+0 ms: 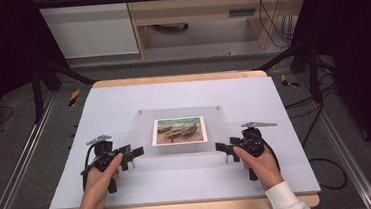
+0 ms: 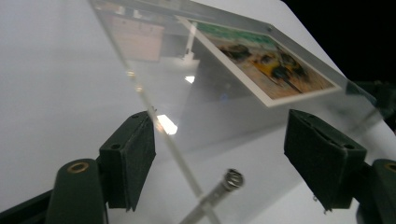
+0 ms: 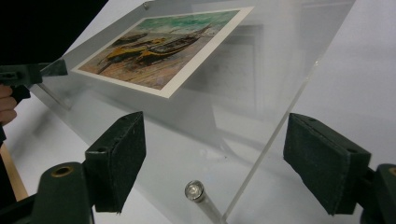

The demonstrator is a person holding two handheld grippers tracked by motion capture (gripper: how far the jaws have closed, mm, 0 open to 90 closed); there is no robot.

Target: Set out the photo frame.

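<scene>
A clear acrylic panel lies on the table, raised on small metal standoff pins, with a boat picture at its middle. My left gripper is open at the panel's front left corner. In the left gripper view the panel's edge and a pin sit between the spread pads of that gripper. My right gripper is open at the front right corner. The right gripper view shows that corner and its pin between the jaws, touching neither pad.
A pale blue-grey mat covers the wooden table. Bare mat surrounds the panel on all sides. Beyond the far edge are a floor, a wooden cabinet and dark frame posts with cables.
</scene>
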